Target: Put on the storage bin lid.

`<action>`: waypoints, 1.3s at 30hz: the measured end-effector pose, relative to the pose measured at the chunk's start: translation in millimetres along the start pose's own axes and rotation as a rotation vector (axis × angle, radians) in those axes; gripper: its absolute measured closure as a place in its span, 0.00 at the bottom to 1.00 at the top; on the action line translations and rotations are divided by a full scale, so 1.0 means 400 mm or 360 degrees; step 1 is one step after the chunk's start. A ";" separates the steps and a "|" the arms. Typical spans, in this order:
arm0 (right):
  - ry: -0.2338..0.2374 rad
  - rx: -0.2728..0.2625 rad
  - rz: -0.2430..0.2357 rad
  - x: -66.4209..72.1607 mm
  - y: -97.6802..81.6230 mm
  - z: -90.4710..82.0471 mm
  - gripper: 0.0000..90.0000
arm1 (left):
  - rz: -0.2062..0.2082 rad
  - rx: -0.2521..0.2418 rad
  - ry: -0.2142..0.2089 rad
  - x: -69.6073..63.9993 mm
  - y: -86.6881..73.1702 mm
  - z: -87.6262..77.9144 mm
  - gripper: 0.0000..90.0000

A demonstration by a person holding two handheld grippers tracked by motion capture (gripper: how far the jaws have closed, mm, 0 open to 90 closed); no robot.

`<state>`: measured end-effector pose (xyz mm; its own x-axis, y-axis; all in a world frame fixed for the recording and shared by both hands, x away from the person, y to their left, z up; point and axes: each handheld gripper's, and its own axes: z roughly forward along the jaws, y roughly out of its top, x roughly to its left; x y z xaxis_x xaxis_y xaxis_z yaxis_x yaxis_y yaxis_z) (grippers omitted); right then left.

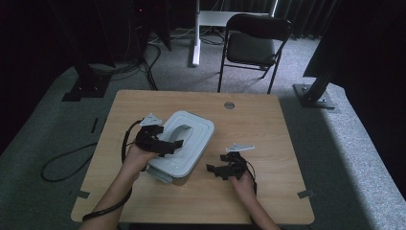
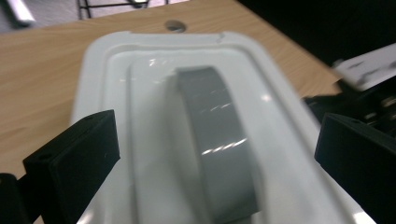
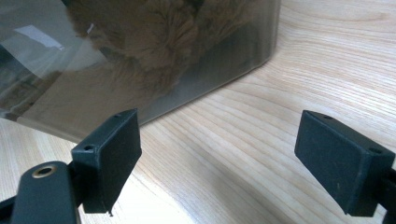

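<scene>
One pale wooden desk (image 1: 268, 191) is set on grey carpet (image 1: 354, 158), with a folding chair (image 1: 251, 45) behind it. A white box (image 1: 184, 143) is seen left of centre. The left gripper (image 1: 165, 143) is held over its lid, fingers wide; the right gripper (image 1: 225, 167) is rested beside it, fingers wide, nothing held.

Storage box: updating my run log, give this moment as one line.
left gripper: open over grey handle | right gripper: open, beside storage box | lid: on

You face a dim room: grey carpet (image 1: 52, 120), a black folding chair (image 1: 253, 45), dark curtains (image 1: 306, 14) behind.
</scene>
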<state>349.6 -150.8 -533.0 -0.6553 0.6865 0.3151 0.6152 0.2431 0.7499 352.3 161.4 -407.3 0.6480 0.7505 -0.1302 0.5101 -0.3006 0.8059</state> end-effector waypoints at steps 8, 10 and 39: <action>0.0005 -0.0002 0.0021 -0.009 -0.012 -0.008 0.15 | -0.0014 -0.0060 0.0081 0.039 -0.007 -0.045 0.01; -0.0001 0.0003 0.0011 -0.009 -0.012 -0.006 0.15 | -0.0043 -0.0068 0.0100 0.059 -0.008 -0.049 0.01; -0.0003 -0.0005 -0.0011 0.005 -0.002 -0.006 0.15 | -0.0358 -0.0056 0.0252 0.286 -0.191 -0.028 0.01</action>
<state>346.7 -151.3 -531.7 -0.6587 0.6860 0.3091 0.6094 0.2455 0.7539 381.1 276.7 -477.1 0.4225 0.8796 -0.2185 0.6097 -0.0974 0.7866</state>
